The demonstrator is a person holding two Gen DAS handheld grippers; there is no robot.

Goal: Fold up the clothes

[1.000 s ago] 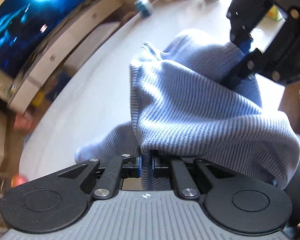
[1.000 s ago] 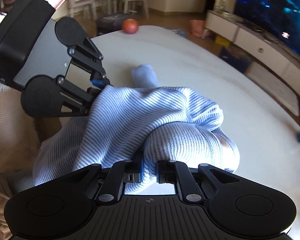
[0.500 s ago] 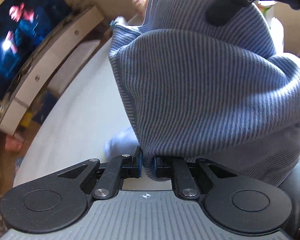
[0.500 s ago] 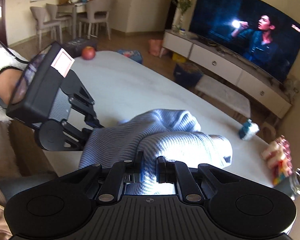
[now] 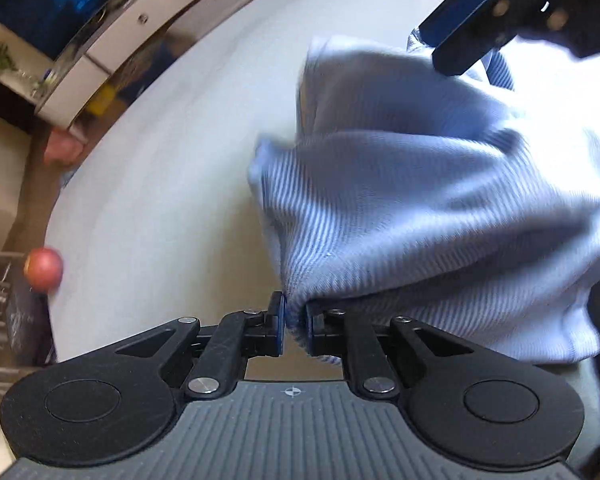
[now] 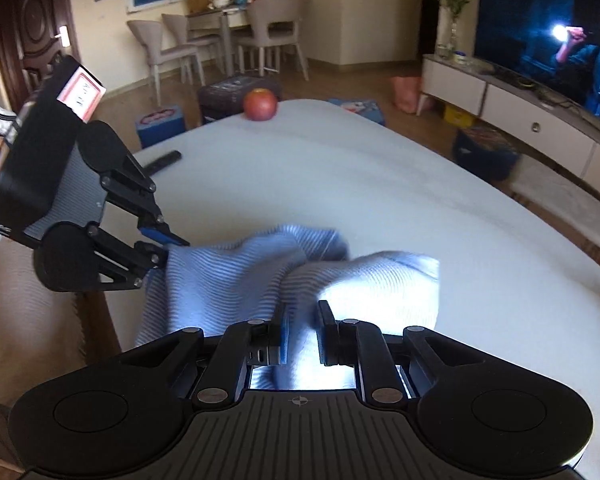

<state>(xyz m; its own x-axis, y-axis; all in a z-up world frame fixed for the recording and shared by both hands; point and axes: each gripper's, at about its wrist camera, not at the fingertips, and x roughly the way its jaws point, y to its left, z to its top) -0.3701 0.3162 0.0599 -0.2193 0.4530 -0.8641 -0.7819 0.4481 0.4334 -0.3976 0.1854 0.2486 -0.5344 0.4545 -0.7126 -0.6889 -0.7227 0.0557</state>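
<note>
A light blue ribbed knit garment [image 5: 420, 200] lies bunched on the white table [image 5: 160, 200]. My left gripper [image 5: 295, 320] is shut on a fold of its edge at the near side. In the right wrist view that left gripper [image 6: 172, 248] pinches the garment [image 6: 240, 280] at its left corner. My right gripper [image 6: 304, 332] has its jaws opening, with a strip of the cloth lying loosely between them. From the left wrist view the right gripper [image 5: 440, 48] shows at the garment's far corner, top right.
A red apple [image 6: 260, 104] sits at the table's far end, and a dark remote [image 6: 162, 161] lies near the left edge. Beyond the table [image 6: 380, 168] are a TV [image 6: 560, 40] on a white stand, floor boxes and dining chairs [image 6: 268, 36].
Both grippers swung up with the garment and came back down, so the cloth now rests on the table. The right jaws stand wider than before.
</note>
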